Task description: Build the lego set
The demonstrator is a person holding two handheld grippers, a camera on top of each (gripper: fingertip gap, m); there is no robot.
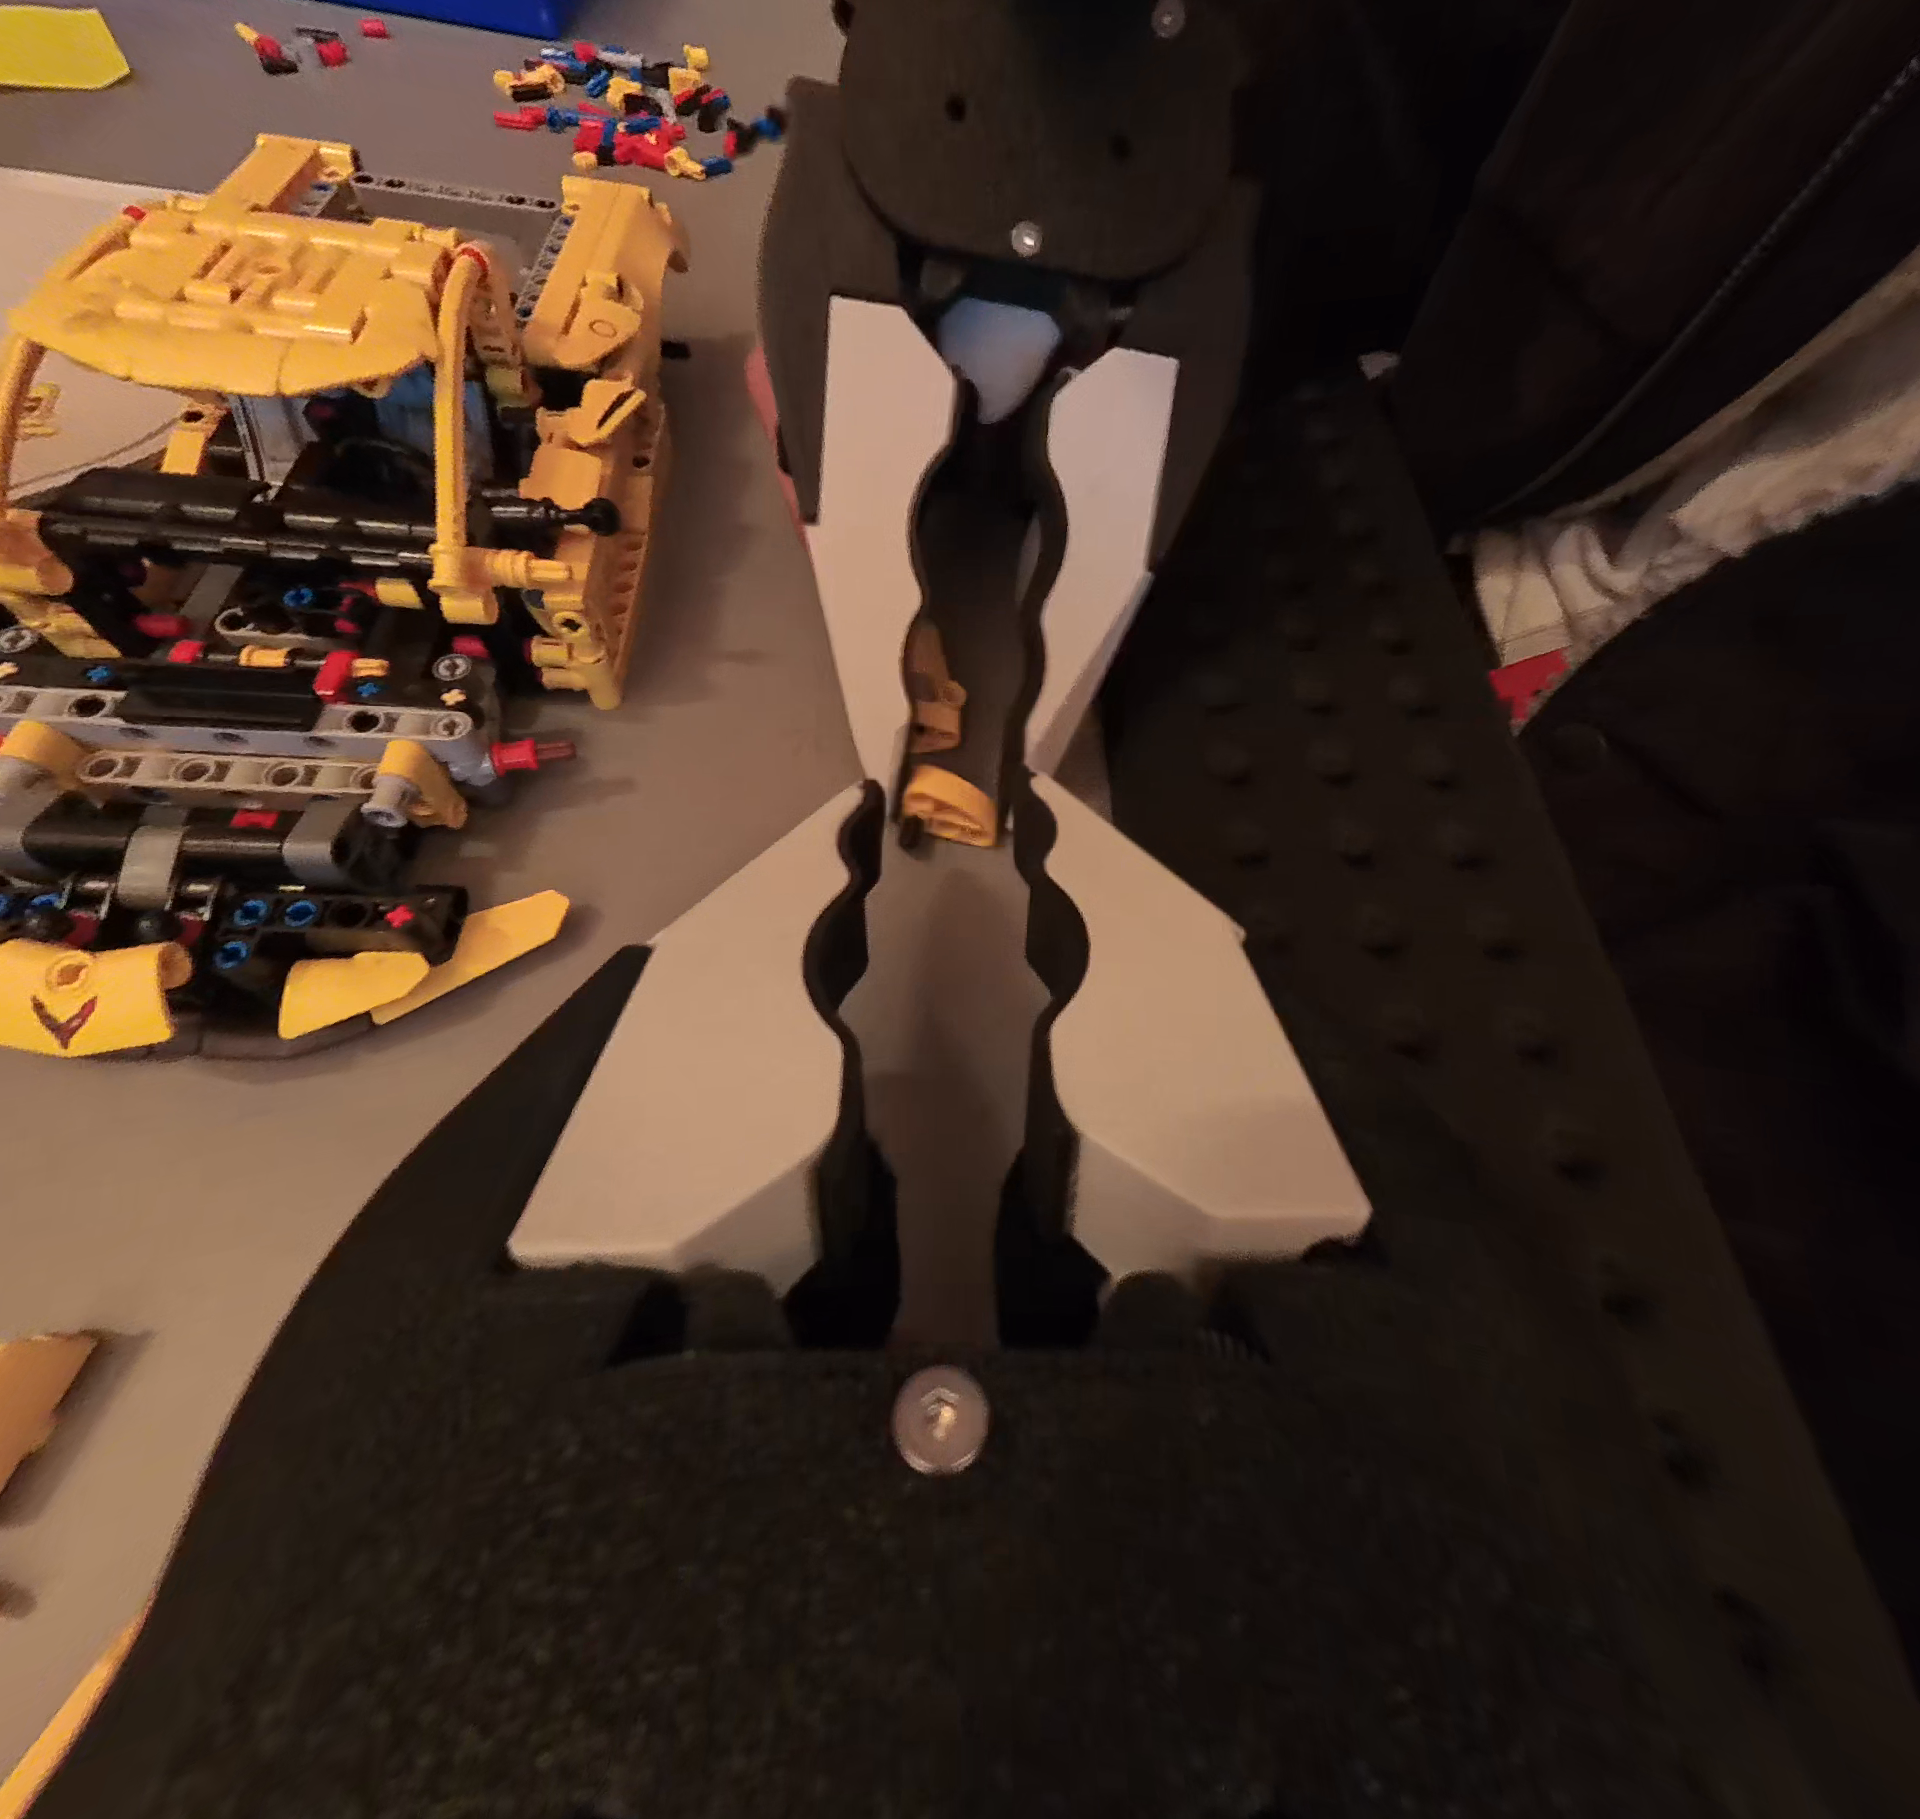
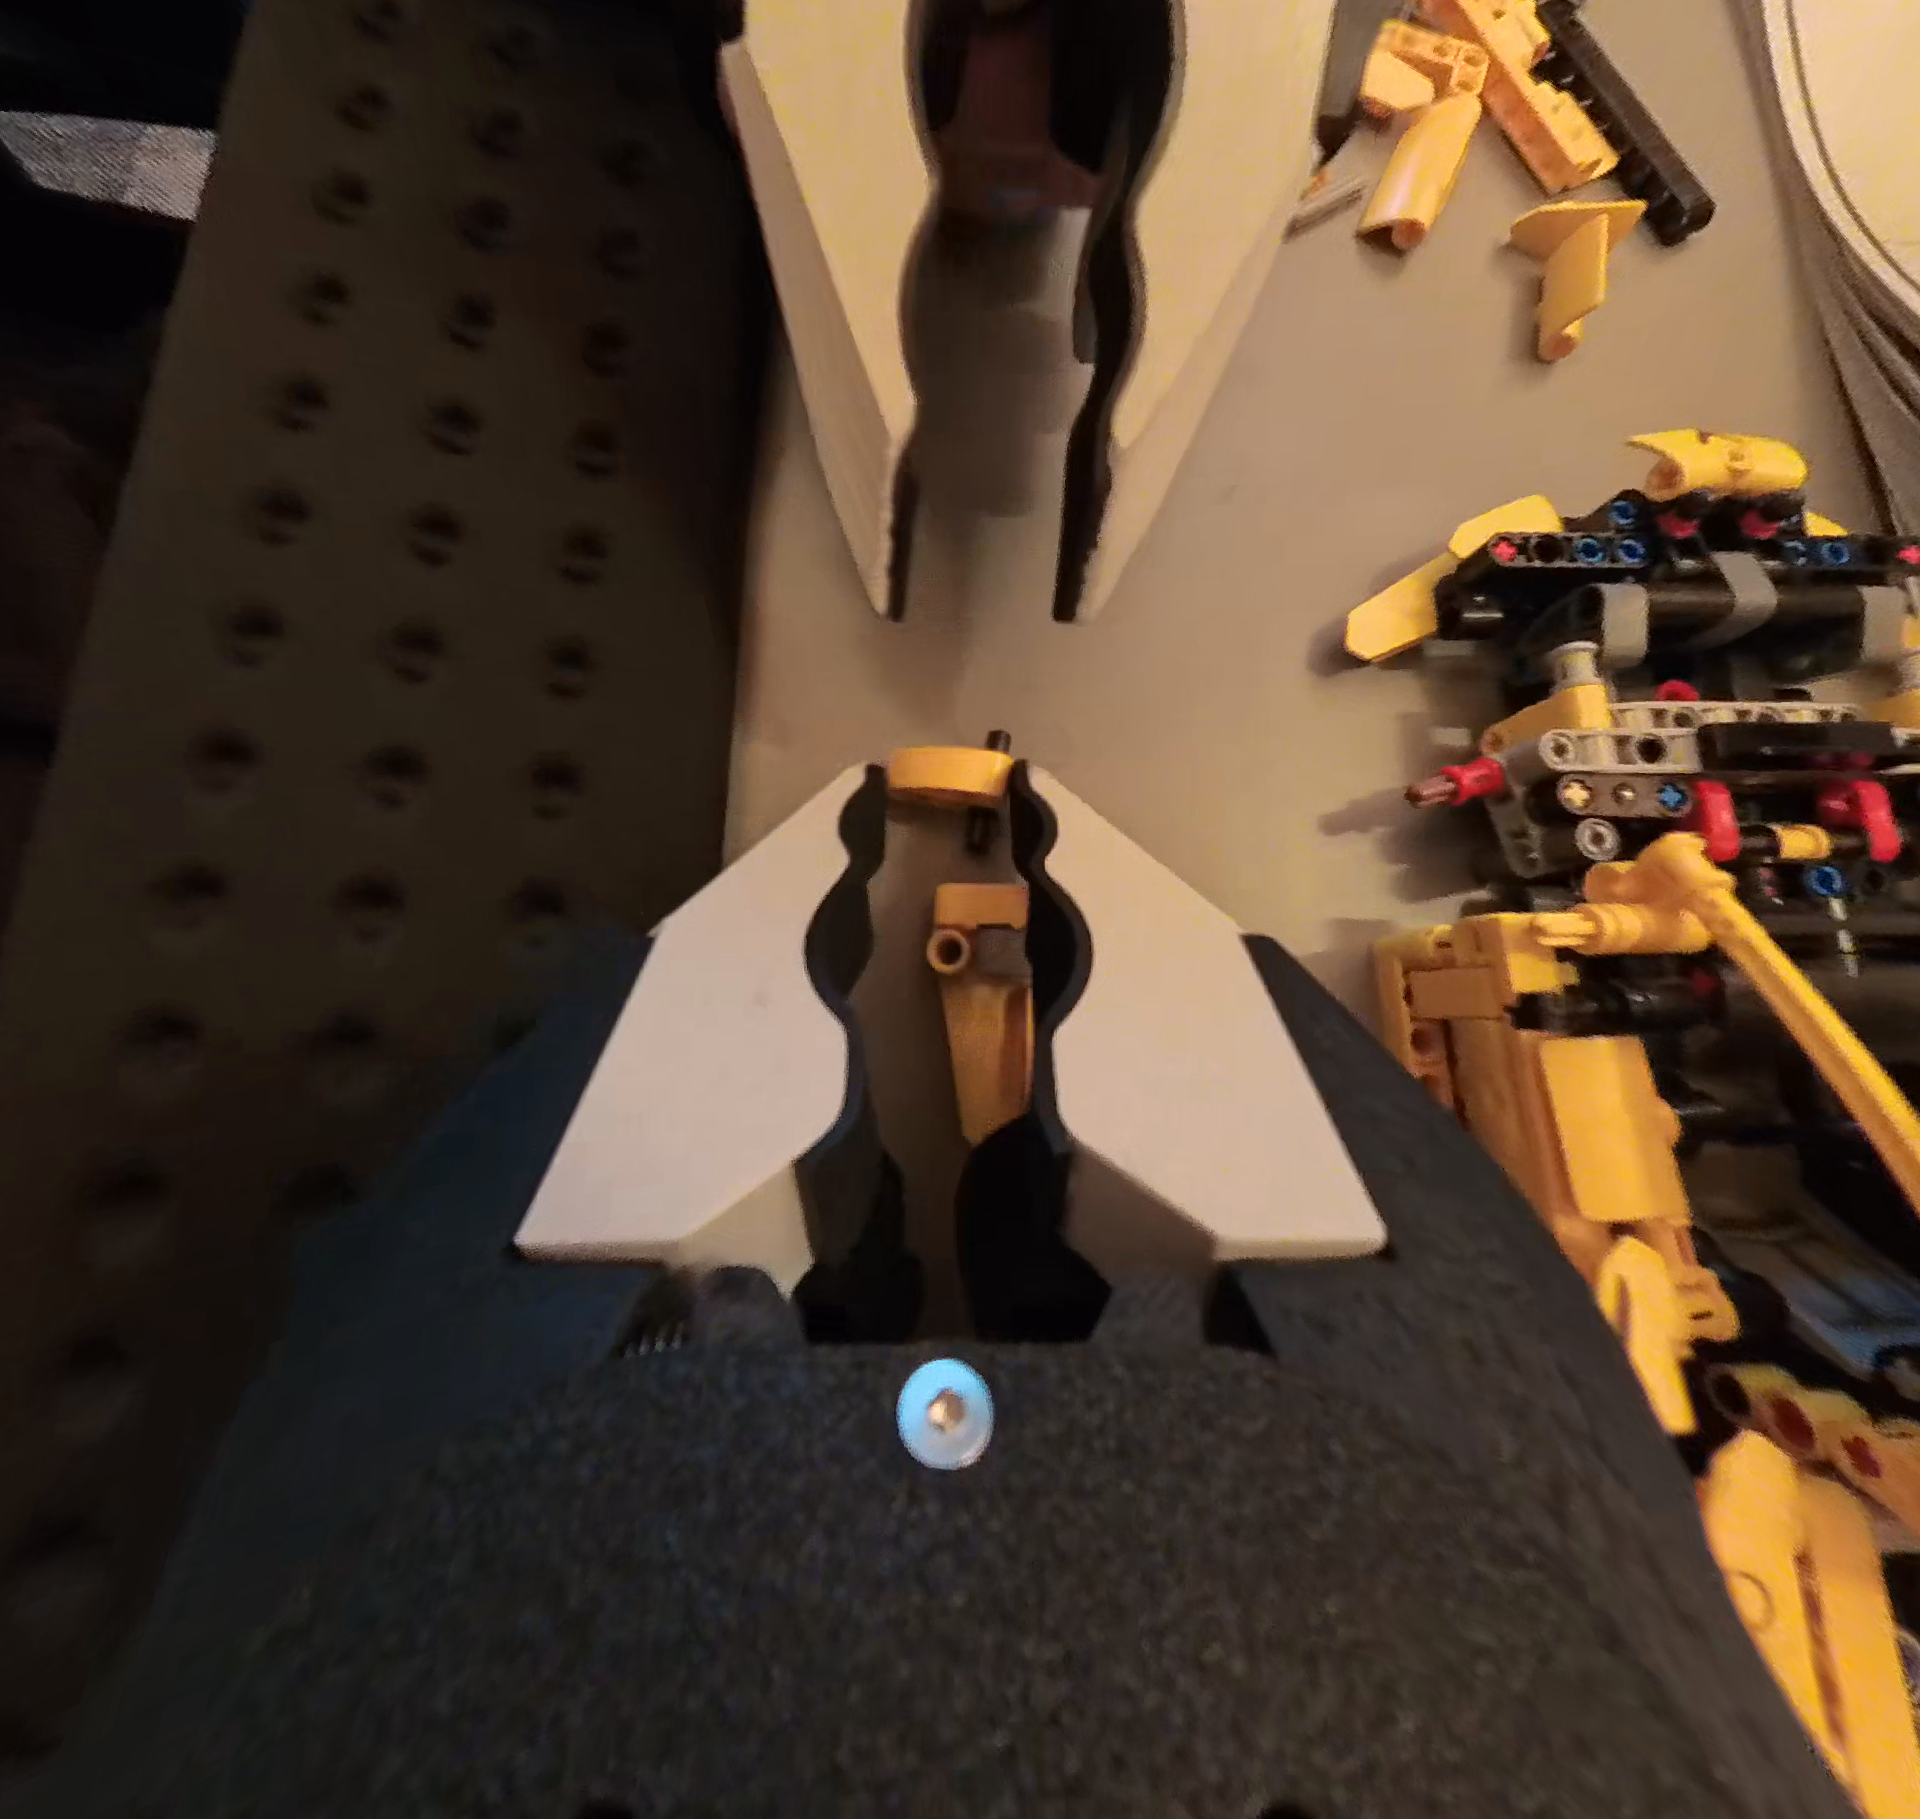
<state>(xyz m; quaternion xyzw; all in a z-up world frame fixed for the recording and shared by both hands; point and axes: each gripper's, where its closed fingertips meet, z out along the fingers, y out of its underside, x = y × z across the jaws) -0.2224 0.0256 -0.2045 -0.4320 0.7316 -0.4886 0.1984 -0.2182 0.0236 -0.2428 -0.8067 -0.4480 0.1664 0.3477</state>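
In the left wrist view, the left gripper is standing narrowly parted and empty, tips facing the right gripper, which is clamping a yellow piece. The half-built yellow car is sitting to the left on the grey table.

In the right wrist view, the right gripper is pinching the yellow piece, perhaps with a black pin; the car is lying right.

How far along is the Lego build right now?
Mostly built: the yellow vehicle has its roof, chassis and side panels. In hand: the right gripper clamps a yellow subassembly, facing the open left gripper. Left: loose pins and yellow panels.
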